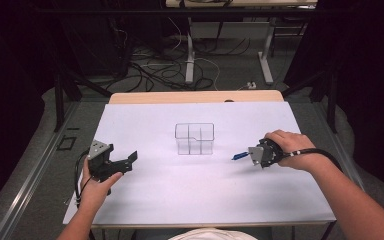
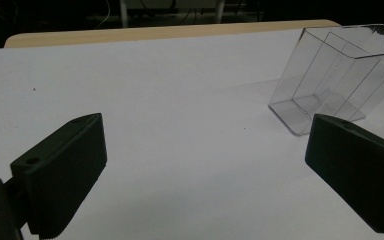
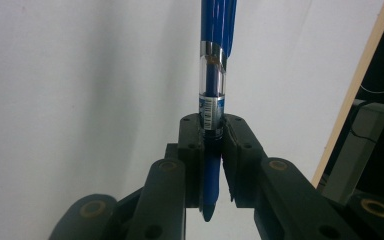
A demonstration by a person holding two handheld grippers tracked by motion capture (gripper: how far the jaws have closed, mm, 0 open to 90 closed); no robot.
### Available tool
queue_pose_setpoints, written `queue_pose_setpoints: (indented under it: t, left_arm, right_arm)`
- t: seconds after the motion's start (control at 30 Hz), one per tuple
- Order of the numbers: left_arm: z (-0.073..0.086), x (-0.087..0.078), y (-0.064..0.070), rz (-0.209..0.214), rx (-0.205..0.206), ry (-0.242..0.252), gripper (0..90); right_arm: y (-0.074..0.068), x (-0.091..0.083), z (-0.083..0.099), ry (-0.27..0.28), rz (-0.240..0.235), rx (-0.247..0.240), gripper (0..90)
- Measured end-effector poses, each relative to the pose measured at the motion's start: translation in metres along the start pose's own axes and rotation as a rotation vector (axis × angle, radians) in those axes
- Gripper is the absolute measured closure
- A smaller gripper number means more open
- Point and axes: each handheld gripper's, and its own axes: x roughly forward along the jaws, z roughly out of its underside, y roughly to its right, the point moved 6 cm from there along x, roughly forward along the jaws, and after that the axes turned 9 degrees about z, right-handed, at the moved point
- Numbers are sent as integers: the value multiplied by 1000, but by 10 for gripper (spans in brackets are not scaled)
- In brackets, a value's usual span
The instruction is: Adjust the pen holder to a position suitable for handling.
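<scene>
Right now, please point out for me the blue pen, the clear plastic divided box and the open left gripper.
blue pen point(image 3: 213, 75), right gripper view, on its clear barrel section.
clear plastic divided box point(image 1: 194, 138), high view, on its front wall.
left gripper point(image 2: 205, 170), left gripper view, midway between its two black jaws.

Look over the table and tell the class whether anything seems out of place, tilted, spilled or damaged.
Nothing stands out. The clear organizer stands upright and empty mid-table. The right gripper is shut on a blue pen, held straight along its fingers. The left gripper is open above the white table. No spills or damage are visible.
</scene>
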Motion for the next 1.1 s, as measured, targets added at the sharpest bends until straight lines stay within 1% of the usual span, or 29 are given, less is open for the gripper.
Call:
queue_pose_setpoints:
  t: [0.03,0.07,0.1,0.17,0.23,0.27,0.3,0.33,0.37,0.4,0.43,0.53,0.57,0.7,0.73,0.77,0.83,0.87,0.93,0.97,1.0,1.03,1.07,1.1]
  left_arm:
    - [0,0,0,0,0,0,33]
    - [0,0,0,0,0,0,33]
    - [0,0,0,0,0,0,34]
    - [0,0,0,1,0,-1,35]
    - [0,0,0,0,-1,0,36]
    - [0,0,0,1,-1,0,36]
    - [0,1,0,0,1,1,36]
    - [0,1,0,0,2,0,36]
    - [0,1,0,0,2,-1,36]
    - [0,1,0,0,2,-1,37]
    - [0,1,0,0,2,0,37]
    - [0,0,0,1,-1,-1,37]
    - [0,0,0,1,-1,-1,37]
    - [0,0,0,2,-2,-1,38]
    - [0,0,0,2,-2,-1,38]
    - [0,0,0,2,-1,-1,38]
    - [0,0,0,2,-1,-1,39]
    - [0,0,0,1,2,-1,39]
    - [0,0,-1,1,3,-1,40]
    - [0,0,-1,1,2,-1,41]
    - [0,0,-1,0,2,-1,41]
    - [0,0,-1,0,2,-1,42]
    - [0,0,-1,0,2,-1,43]
    - [0,0,-1,0,2,-1,43]
  right_arm:
    - [2,-2,-3,6,22,0,797]
    - [2,-2,-3,6,22,0,797]
    - [3,-3,-4,6,12,-2,797]
    - [4,-6,-7,3,21,14,797]
    - [5,-8,-11,6,24,8,797]
    - [6,-10,-15,12,29,10,797]
    - [6,-12,-16,1,30,21,798]
    - [6,-12,-16,1,30,21,798]
    - [8,-13,-19,11,45,18,797]
    - [8,-14,-20,16,45,23,797]
    - [11,-16,-25,24,59,18,797]
    - [12,-17,-28,25,66,22,797]
    - [15,-18,-30,30,80,15,797]
    - [20,-21,-36,45,108,28,797]
    - [22,-22,-39,52,127,25,797]
    - [22,-22,-39,52,127,25,797]
    - [25,-23,-43,62,154,16,797]
    - [26,-24,-45,66,164,20,797]
    - [28,-25,-50,74,190,8,797]
    - [30,-26,-55,81,220,-1,797]
    - [30,-26,-55,81,220,-1,797]
    - [30,-27,-57,85,236,-1,798]
    - [31,-28,-60,88,250,-9,798]
    - [33,-28,-62,91,258,-29,798]
